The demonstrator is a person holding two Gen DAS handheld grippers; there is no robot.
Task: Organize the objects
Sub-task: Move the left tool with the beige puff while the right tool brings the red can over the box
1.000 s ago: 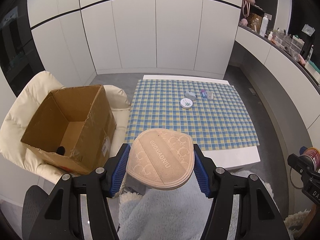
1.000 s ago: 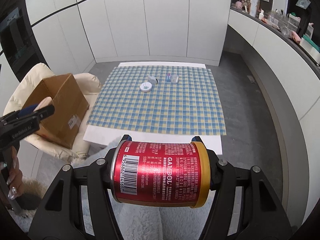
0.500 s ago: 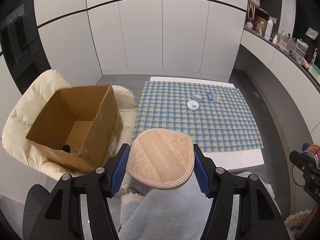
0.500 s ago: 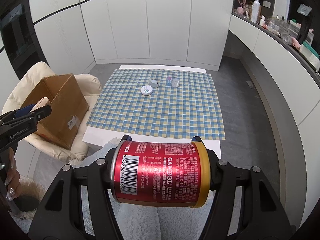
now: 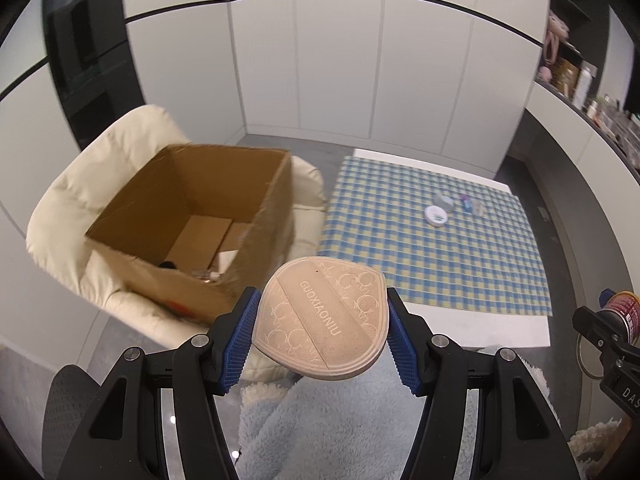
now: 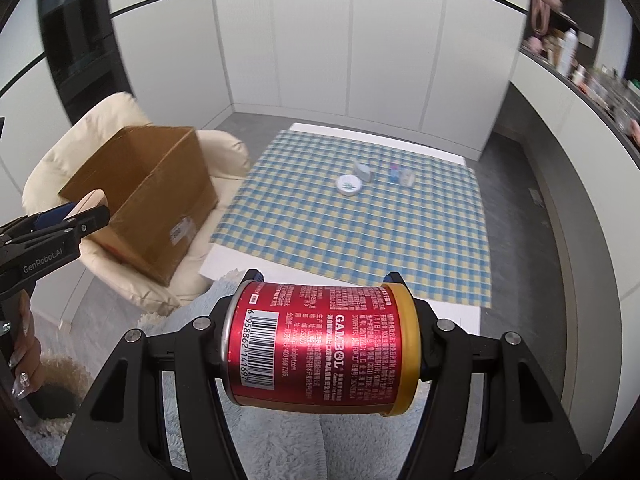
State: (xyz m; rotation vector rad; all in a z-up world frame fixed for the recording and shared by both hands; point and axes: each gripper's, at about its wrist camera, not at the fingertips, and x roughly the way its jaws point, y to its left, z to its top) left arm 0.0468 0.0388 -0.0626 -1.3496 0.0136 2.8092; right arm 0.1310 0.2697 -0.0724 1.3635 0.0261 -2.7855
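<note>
A flat pad point(image 5: 322, 320) is pinched edgewise by the left claw point(image 5: 320, 334), a red can point(image 6: 322, 344) by the right claw point(image 6: 322, 340); either could be dropped short of the cardboard box point(image 5: 192, 216) if released early.

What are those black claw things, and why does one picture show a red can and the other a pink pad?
Those are two grabbing tools, one in each of a person's hands. No robot here. Each tool has a little camera that looks out along its two jaws, so you get one picture per hand.

In the left hand's picture, the left gripper squeezes a flat pink powder-puff pad between blue pads. In the right hand's picture, the right gripper squeezes a red can lying sideways.

Ahead stands a low table with a blue checked cloth. On it lie a round white tin and a few small things too tiny to name. To the left, a brown cardboard box sits open on a cream chair, with a few things already inside.

At the left edge of the right picture you can see the other tool and the fingers holding it.
</note>
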